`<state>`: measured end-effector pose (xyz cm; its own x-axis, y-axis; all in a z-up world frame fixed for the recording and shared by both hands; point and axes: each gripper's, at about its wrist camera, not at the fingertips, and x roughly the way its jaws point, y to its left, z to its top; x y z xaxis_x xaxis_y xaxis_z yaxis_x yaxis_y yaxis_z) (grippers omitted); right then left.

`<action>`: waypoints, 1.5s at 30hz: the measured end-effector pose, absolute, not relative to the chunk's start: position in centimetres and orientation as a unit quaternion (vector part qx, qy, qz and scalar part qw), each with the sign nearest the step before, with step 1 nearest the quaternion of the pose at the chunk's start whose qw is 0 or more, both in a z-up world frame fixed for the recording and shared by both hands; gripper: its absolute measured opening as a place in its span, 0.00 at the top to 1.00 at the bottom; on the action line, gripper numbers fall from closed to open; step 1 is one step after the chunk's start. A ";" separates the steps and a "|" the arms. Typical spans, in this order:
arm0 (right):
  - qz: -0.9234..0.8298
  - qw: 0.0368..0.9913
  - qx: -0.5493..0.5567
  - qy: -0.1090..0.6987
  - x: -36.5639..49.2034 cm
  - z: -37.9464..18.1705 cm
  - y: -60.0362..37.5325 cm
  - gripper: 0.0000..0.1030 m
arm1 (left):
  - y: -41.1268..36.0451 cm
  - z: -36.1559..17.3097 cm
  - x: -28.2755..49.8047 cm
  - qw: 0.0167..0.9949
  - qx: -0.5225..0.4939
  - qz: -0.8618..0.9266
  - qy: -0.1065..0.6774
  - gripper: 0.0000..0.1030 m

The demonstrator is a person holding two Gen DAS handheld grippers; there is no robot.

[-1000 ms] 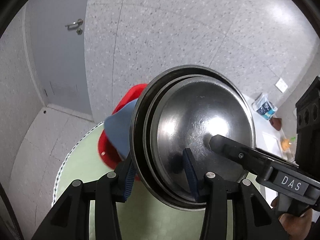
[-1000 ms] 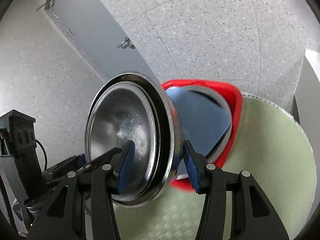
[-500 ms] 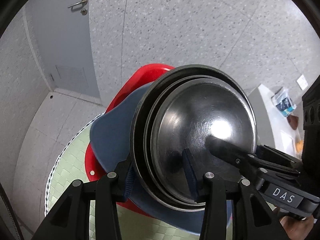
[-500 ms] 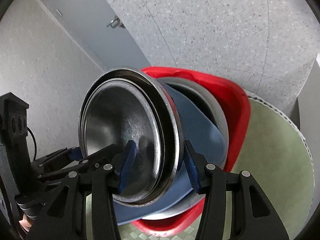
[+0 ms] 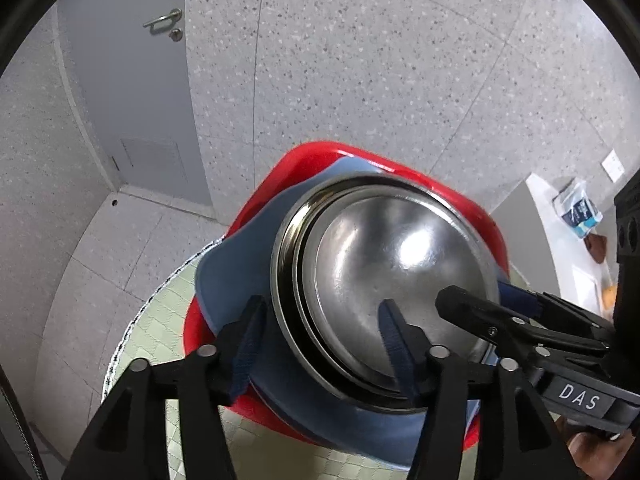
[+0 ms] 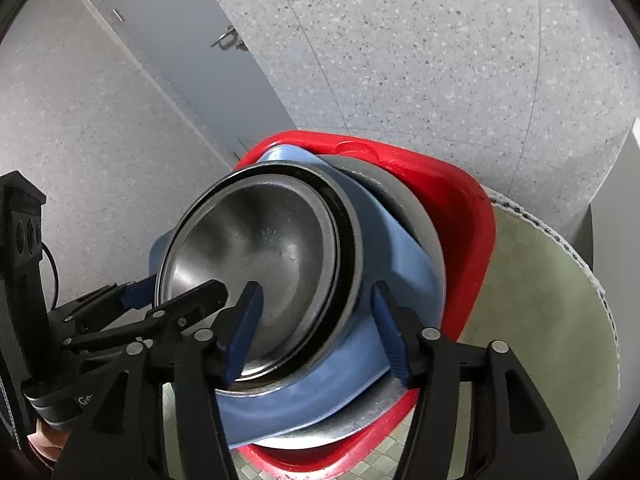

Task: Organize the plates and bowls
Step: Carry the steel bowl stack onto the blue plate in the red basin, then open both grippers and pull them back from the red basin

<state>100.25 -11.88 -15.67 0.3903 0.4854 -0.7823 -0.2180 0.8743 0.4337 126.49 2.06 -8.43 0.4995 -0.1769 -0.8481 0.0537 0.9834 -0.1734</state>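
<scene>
While the nested steel bowls (image 5: 384,280) are settling on the blue plate (image 6: 400,264) in the red tray (image 6: 464,216), both grippers' fingers (image 5: 244,344) are spreading apart and should be backing straight off the rim.

A: Bright, even room light in both views; a white glare patch sits on the steel bowl (image 5: 400,276).

B: Sharp in the middle. Fisheye bends the wall (image 6: 440,60) lines, dark vignette rings the corners, and shadows stay soft.
</scene>
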 end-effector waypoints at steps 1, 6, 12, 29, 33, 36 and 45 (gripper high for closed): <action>0.211 0.826 0.132 0.506 100.1 -15.5 -12.1 0.40 | 2.1 -8.1 126.1 0.868 -0.060 -0.062 0.489 0.36; 0.204 0.842 0.123 0.484 98.5 -13.9 -12.6 0.29 | 2.1 -6.8 123.1 0.884 -0.045 -0.042 0.464 0.21; 0.201 0.865 0.103 0.448 94.3 -11.2 -13.0 0.21 | 1.7 -4.9 116.6 0.910 -0.025 -0.015 0.414 0.11; 0.160 0.924 0.067 0.342 67.2 -3.6 -13.3 0.02 | 4.0 -0.8 82.5 0.957 -0.003 -0.017 0.290 0.01; 0.144 0.935 0.071 0.316 59.3 -1.9 -12.9 0.00 | 5.2 0.4 72.6 0.963 -0.005 -0.022 0.268 0.01; 0.133 0.941 0.071 0.302 54.1 -0.7 -13.0 0.00 | 5.8 1.3 66.1 0.966 -0.006 -0.026 0.256 0.01; 0.115 0.955 0.074 0.263 41.2 2.2 -14.6 0.00 | 5.3 2.5 47.7 0.979 0.004 -0.027 0.200 0.01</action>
<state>41.18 -14.61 2.24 0.8355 0.2587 -0.4848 -0.1811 0.9626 0.2016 47.68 5.35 2.46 0.9184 -0.0503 -0.3925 0.0539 0.9985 -0.0020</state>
